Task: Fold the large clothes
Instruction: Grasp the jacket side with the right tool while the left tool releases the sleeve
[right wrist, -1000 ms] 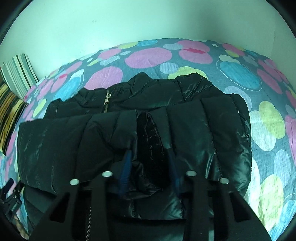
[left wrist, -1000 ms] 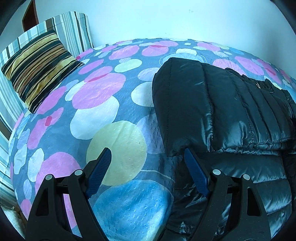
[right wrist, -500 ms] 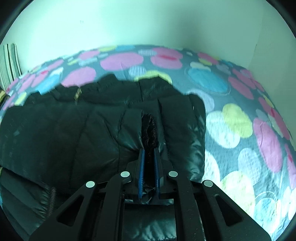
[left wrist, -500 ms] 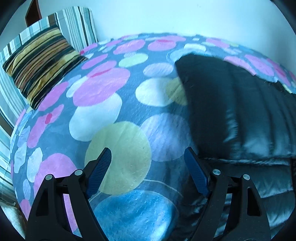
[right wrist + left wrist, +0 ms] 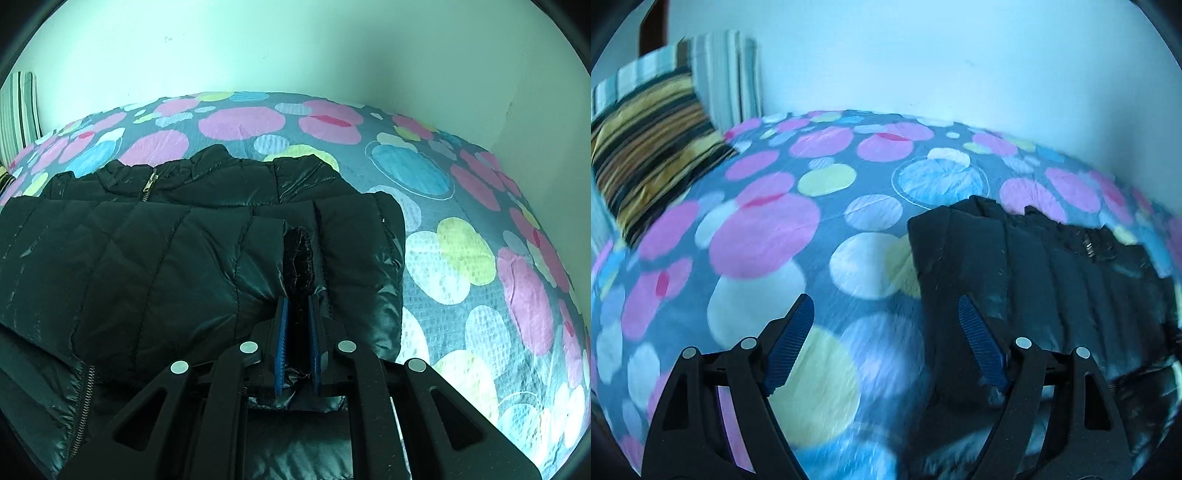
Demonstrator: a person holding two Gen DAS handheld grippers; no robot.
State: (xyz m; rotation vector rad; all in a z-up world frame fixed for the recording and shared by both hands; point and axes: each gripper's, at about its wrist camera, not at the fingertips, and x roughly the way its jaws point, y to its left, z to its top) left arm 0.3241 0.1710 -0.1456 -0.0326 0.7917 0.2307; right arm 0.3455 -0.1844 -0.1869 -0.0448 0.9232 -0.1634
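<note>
A black quilted puffer jacket (image 5: 166, 258) lies on the bed, its sleeves folded across the body and its zipper near the collar. My right gripper (image 5: 297, 314) is shut on a fold of the jacket at the dark sleeve cuff (image 5: 298, 254). In the left wrist view the jacket (image 5: 1034, 288) fills the right side. My left gripper (image 5: 886, 317) is open and empty above the bedspread, its right finger at the jacket's left edge.
The bed carries a blue spread with pink, white and yellow circles (image 5: 768, 236). A striped brown and yellow cushion (image 5: 646, 147) leans at the far left against a striped one (image 5: 727, 74). A pale wall (image 5: 258, 48) runs behind the bed.
My right gripper closed on the jacket fold at the cuff. The left wrist view shifted, so the jacket's folded edge now sits farther off and to the right.
</note>
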